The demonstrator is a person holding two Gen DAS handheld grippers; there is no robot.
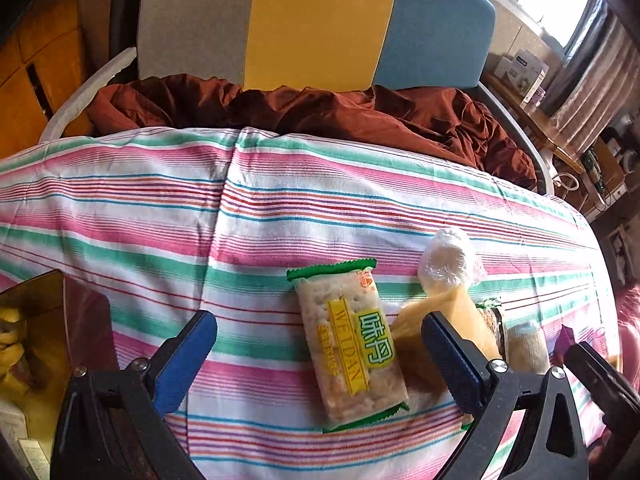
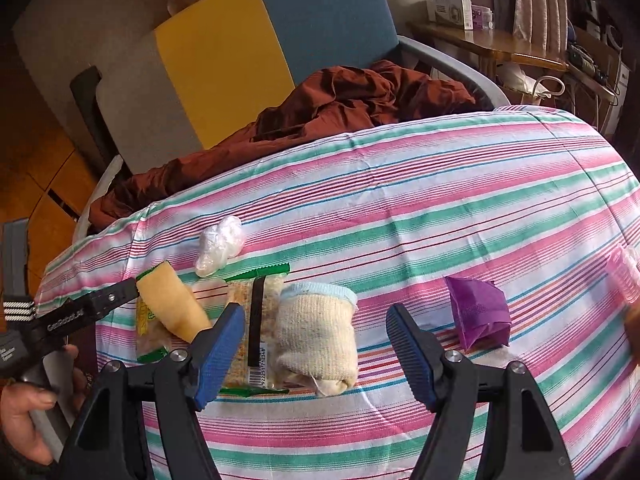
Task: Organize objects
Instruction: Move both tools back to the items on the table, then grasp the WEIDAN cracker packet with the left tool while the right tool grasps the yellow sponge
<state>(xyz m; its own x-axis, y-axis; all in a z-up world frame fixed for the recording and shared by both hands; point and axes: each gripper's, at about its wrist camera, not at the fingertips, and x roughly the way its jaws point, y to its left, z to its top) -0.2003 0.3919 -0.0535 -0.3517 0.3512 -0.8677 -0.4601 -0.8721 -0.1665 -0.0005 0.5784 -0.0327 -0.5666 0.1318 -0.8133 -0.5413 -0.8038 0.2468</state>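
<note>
**Both grippers spread wide over the striped table**

The left gripper [image 1: 320, 360] hovers low with its blue pads wide apart, gripping nothing, and the green-edged cracker packet [image 1: 352, 344] lies flat on the striped cloth [image 1: 160, 208] right between them. Just right of that packet sits a yellow sponge [image 1: 424, 320], with a crumpled clear plastic wrap [image 1: 450, 258] on its far side.

Over to the right gripper [image 2: 316, 348]: also spread open and empty, above a rolled cream sock [image 2: 318, 336]. A second cracker packet [image 2: 252, 332] lies touching the sock's left side, barcode up. To the right, apart from the sock, rests a purple pouch [image 2: 478, 310]. Beyond the table's far edge, a rust-brown cloth [image 2: 320, 108] is heaped on a chair [image 2: 320, 20].
</note>
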